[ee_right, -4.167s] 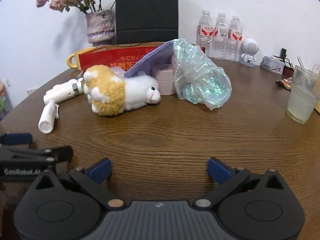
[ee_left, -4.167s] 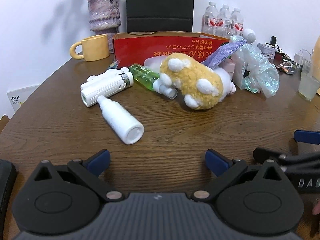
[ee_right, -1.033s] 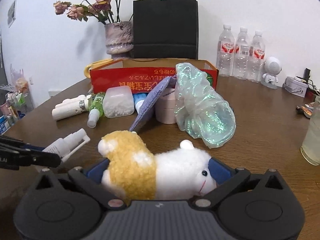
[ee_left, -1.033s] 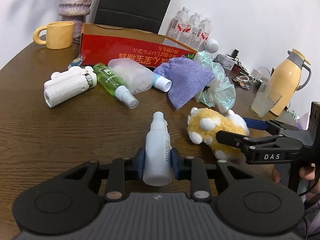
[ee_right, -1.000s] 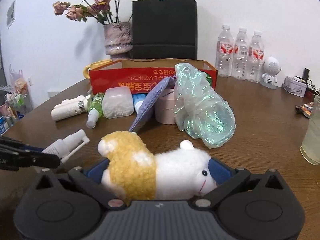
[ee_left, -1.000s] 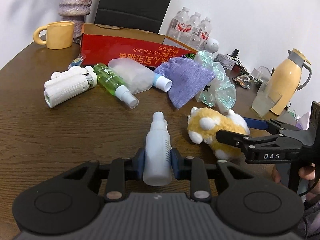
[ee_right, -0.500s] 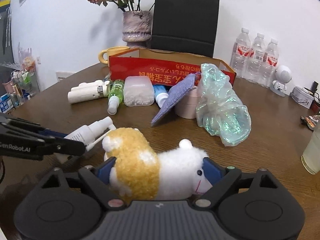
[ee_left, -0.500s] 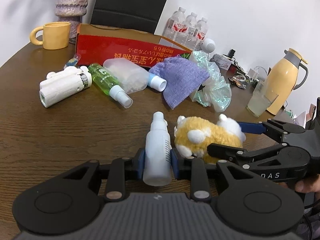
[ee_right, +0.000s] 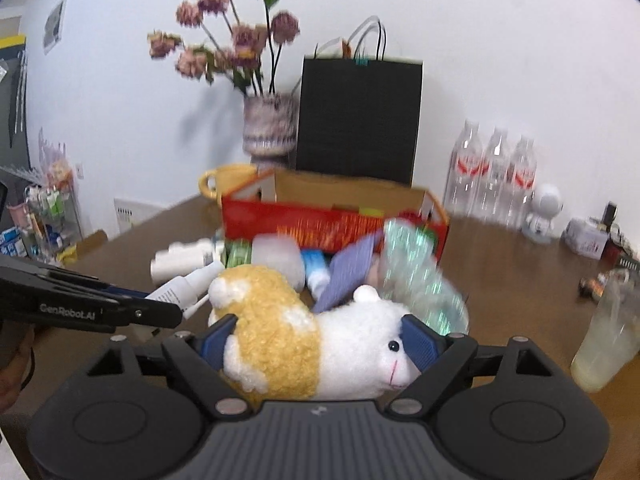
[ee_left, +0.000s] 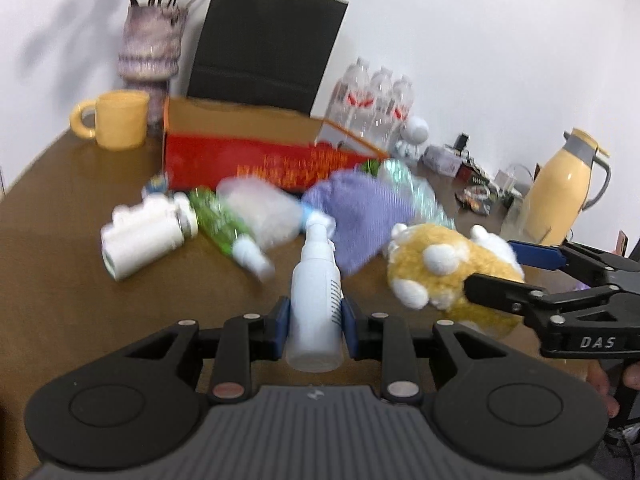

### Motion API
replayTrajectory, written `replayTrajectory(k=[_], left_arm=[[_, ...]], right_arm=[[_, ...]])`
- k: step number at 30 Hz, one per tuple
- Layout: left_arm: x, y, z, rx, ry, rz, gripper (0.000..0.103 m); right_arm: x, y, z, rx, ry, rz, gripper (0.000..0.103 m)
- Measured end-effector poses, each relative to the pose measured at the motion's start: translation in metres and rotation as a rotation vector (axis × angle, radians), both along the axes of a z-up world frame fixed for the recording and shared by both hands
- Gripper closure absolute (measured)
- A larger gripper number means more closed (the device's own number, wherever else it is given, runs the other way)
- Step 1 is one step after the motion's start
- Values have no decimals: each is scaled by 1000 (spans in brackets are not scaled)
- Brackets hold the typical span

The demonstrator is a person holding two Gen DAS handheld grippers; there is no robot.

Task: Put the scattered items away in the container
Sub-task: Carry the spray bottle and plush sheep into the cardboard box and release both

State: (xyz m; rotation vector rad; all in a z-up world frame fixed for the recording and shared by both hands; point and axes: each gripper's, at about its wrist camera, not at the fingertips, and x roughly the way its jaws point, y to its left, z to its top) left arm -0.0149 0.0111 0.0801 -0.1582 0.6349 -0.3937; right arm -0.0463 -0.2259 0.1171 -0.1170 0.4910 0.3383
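A: Left gripper (ee_left: 313, 322) clamping white spray bottle (ee_left: 316, 300); right gripper (ee_right: 318, 340) closing onto plush toy (ee_right: 316, 350) — both above table, short of red box (ee_right: 334, 222).

B: Risking plush slipping — soft, compressing.

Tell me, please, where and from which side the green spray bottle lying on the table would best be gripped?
Grip the green spray bottle across its round body, at mid-length, probably coming from above with the jaws square to its long axis. It lies flat, its white cap end toward the camera; the white twin-tube item and the clear pouch crowd its sides, so a level approach looks blocked.
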Motion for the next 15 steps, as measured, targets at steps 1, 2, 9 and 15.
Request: replayTrajectory(k=[1, 2, 9, 15], left_arm=[[3, 1, 6, 5, -9, 7, 75], [6, 1, 13, 12, -18, 13, 75], [75, 8, 76, 5, -81, 41, 75], [180, 7, 108, 65, -63, 108, 75]], right_arm=[[3, -1, 7, 2, -19, -1, 17], [7, -2, 13, 2, -29, -4, 17], [74, -6, 63, 20, -91, -12, 17], [187, 9, 92, 17, -28, -6, 16]])
